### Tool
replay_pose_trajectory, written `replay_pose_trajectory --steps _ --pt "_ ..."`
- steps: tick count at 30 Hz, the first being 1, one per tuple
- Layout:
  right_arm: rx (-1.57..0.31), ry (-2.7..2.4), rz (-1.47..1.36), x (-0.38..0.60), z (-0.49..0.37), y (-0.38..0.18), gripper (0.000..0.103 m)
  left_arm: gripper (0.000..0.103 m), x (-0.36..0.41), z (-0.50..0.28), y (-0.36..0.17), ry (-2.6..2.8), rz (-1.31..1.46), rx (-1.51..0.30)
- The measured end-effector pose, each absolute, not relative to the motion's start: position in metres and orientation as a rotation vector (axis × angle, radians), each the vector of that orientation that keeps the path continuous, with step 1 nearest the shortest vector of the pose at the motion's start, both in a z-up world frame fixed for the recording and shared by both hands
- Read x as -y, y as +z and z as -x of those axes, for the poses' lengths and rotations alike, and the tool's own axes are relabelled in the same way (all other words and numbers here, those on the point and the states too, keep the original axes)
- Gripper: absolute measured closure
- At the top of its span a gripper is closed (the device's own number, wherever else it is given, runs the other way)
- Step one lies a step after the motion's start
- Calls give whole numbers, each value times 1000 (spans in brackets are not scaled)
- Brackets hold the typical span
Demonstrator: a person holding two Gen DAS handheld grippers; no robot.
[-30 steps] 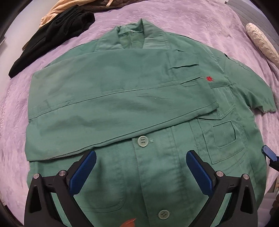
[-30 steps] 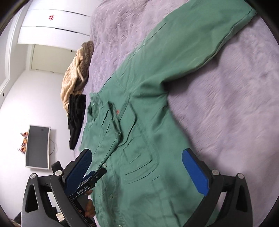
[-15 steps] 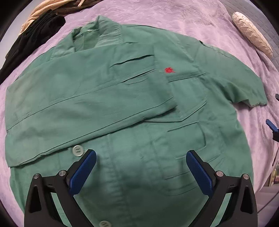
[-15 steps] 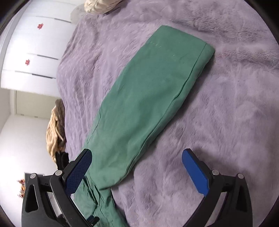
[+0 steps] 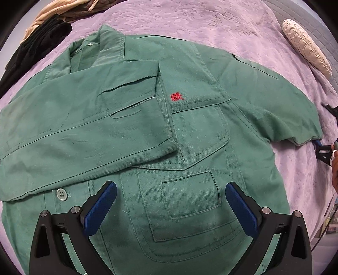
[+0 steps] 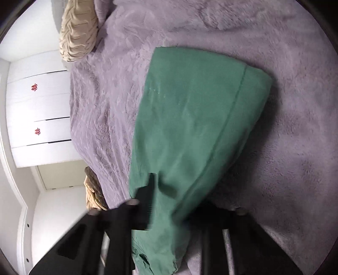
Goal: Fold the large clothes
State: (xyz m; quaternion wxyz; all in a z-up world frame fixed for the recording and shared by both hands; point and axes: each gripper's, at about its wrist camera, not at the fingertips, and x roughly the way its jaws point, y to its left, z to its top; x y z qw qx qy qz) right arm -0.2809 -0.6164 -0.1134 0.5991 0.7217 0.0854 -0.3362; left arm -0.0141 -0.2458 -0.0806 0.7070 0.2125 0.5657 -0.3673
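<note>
A green jacket (image 5: 190, 131) lies front up on a purple blanket (image 5: 190, 23), with a red emblem (image 5: 177, 96) on its chest. One sleeve (image 5: 84, 131) is folded across the front. My left gripper (image 5: 171, 205) hovers open above the chest pocket, with nothing between its blue pads (image 5: 101, 205). The other sleeve (image 6: 190, 127) stretches out over the blanket. My right gripper (image 6: 169, 201) is closing its jaws on that sleeve near the cuff, with the green cloth pinched between the dark fingers (image 6: 147, 190). In the left wrist view that gripper (image 5: 321, 146) shows at the sleeve's end.
A black garment (image 5: 31, 46) and a beige one (image 5: 52, 8) lie beyond the collar. A cream pillow (image 5: 306, 46) lies at the far right. White wardrobe doors (image 6: 38, 105) stand past the bed's edge. A hand (image 5: 334, 169) shows at the right border.
The left gripper slid right across the jacket, from the buttons to the chest pocket. The right gripper swung onto the outstretched sleeve, rolled, and its wide-open jaws closed on the cloth.
</note>
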Motion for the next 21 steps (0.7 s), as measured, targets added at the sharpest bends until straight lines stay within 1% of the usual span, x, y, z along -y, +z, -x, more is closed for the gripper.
replay_pose_trajectory --steps 6,10,13,15,18,21 --pt "-240 -645 -1490 605 238 -67 96 0 235 5 -74 -793 -444 -1239" --pt "-276 -500 -1376 578 188 -29 96 0 220 -9 -66 -775 -427 -1214" --pt "-330 -369 -1282 547 134 -5 96 0 202 -23 -60 -752 -412 -1196" --pt "-396 -270 -1192 516 88 10 96 0 189 -35 -56 -730 -392 -1187" --pt "-519 -154 -1060 460 23 17 96 0 170 -51 -53 -689 -366 -1169" --pt "-668 -86 -960 402 -32 -2 96 0 147 -69 -50 -638 -347 -1151"
